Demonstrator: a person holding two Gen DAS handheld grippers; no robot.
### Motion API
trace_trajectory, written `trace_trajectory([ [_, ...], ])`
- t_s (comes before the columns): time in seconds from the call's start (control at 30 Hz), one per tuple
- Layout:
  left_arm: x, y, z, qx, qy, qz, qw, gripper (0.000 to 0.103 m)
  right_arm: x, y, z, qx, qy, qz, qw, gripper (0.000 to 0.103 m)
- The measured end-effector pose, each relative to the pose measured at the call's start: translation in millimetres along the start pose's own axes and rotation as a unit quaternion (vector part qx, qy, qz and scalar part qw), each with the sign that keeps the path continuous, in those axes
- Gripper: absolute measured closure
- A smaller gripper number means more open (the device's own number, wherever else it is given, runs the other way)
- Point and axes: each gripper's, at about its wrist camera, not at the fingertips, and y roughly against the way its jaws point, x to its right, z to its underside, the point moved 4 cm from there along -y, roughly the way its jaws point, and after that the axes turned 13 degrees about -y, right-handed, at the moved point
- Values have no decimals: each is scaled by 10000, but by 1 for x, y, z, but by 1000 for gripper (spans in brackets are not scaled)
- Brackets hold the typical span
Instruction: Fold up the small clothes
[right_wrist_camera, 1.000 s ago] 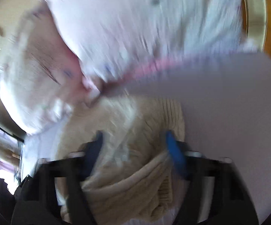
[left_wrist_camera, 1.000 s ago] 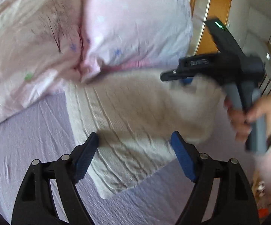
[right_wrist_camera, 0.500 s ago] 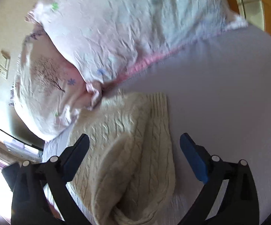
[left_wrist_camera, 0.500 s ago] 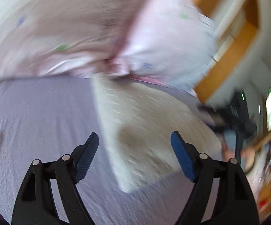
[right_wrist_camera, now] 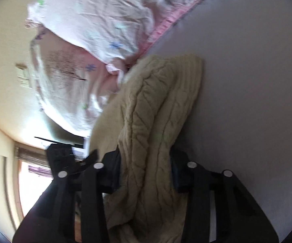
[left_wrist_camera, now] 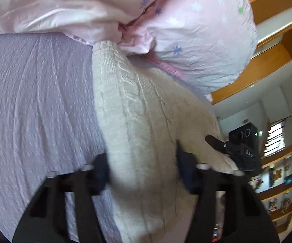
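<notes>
Left wrist view: the left claw (left_wrist_camera: 143, 170) occupies the lower centre of the frame. Its two blue-padded fingers (left_wrist_camera: 101, 170) are drawn in against a raised fold of the cream cable-knit sweater (left_wrist_camera: 146, 109), one finger on each side of the knit, so the claw is closed on the garment. The sweater runs from the lower centre of the frame up to the centre, where its far end touches the pink pillows (left_wrist_camera: 196, 36) in the upper half. The lilac bed sheet (left_wrist_camera: 34, 101) fills the left side. At the right centre, the right claw (left_wrist_camera: 216, 143) is partly visible as a dark body at the sweater's right edge; this view does not show how far apart its fingers are.

Right wrist view: the right claw (right_wrist_camera: 146, 170) sits at the lower centre. Its fingers (right_wrist_camera: 113, 168) press on both sides of a bunched, hanging section of the sweater (right_wrist_camera: 152, 111), so it is closed on the knit. The garment extends from the bottom centre up to the centre of the frame, its upper end lying against the pillows (right_wrist_camera: 97, 20) at the upper left. The bed sheet (right_wrist_camera: 247, 81) covers the right side. The left claw (right_wrist_camera: 89, 158) appears as a dark shape at the lower left, beside the sweater.
</notes>
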Motion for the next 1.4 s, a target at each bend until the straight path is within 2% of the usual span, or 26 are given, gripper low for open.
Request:
trace_trajectory([
  [0.07,-3,24,-1,97,-58,87,9999,62,-22,0,9,-24,240,-346,9991,70],
  [0.2,-19,91,1,576,-197,-249,9978,61,-77,-27,34,-249,928,-569,9937,72],
  [0.27,-34,110,4,630,-211,-829,9943,55,-92,-58,44,-231,1279,-146,9914,71],
  [0.3,-47,115,7,581,-183,-1365,9888,54,-94,-68,46,-198,1380,69,9902,69],
  [0.33,-52,115,10,457,-188,-1636,9853,54,-92,-83,50,-119,1471,582,9873,62],
  [0.37,-56,114,13,308,-196,-1761,9837,54,-91,-89,53,-24,1499,1011,9835,57],
  [0.43,-49,132,19,526,-310,-1749,9827,54,-98,-75,61,365,1633,1135,9794,53],
  [0.47,-43,140,19,649,-422,-1796,9807,54,-107,-56,67,743,1742,1053,9762,52],
  [0.5,-28,153,20,910,-659,-1789,9774,54,-116,-46,72,896,1826,876,9752,42],
  [0.53,-17,160,21,1061,-780,-1705,9765,54,-127,-31,84,894,1913,449,9764,35],
  [0.6,9,166,23,1257,-999,-1313,9783,48,-150,-23,112,460,2095,-272,9763,27],
  [0.63,18,163,25,1271,-1083,-1151,9792,38,-159,-25,129,139,2219,-569,9733,21],
  [0.67,25,154,27,1208,-1130,-1040,9807,28,-162,-32,143,-133,2291,-707,9707,19],
  [0.7,26,142,28,1072,-1125,-1000,9828,27,-160,-40,150,-312,2307,-677,9702,19],
  [0.73,22,132,28,926,-1081,-1054,9842,27,-154,-54,152,-388,2270,-383,9724,20],
  [0.77,13,118,31,729,-966,-1209,9853,27,-138,-71,147,-292,2123,202,9765,22],
  [0.8,1,101,33,503,-777,-1321,9869,27,-122,-82,139,-208,1928,634,9790,39],
  [0.83,-4,93,36,468,-718,-1360,9870,27,-102,-88,129,-213,1560,662,9853,52],
  [0.9,7,96,40,622,-890,-1540,9821,27,-95,-78,121,-192,1110,312,9931,60],
  [0.97,20,108,44,723,-886,-1477,9824,27,-103,-50,131,143,1177,326,9924,44],
  [1.0,25,120,53,803,-900,-1487,9815,26,-107,-37,135,362,1325,373,9898,18],
  [1.03,28,128,61,791,-926,-1662,9785,22,-115,-16,149,820,1631,577,9815,7],
  [1.13,24,140,92,581,-991,-2167,9695,12,-128,0,182,1320,2212,1204,9587,2],
  [1.2,16,139,111,282,-921,-2572,9615,2,-117,2,192,1364,2479,1709,9438,2],
  [1.3,10,132,129,22,-1145,-3185,9410,1,-106,-29,214,1366,2808,2362,9202,2],
  [1.4,1,128,139,-250,-1179,-3338,9349,1,-93,-41,230,1287,2957,2634,9092,2],
])
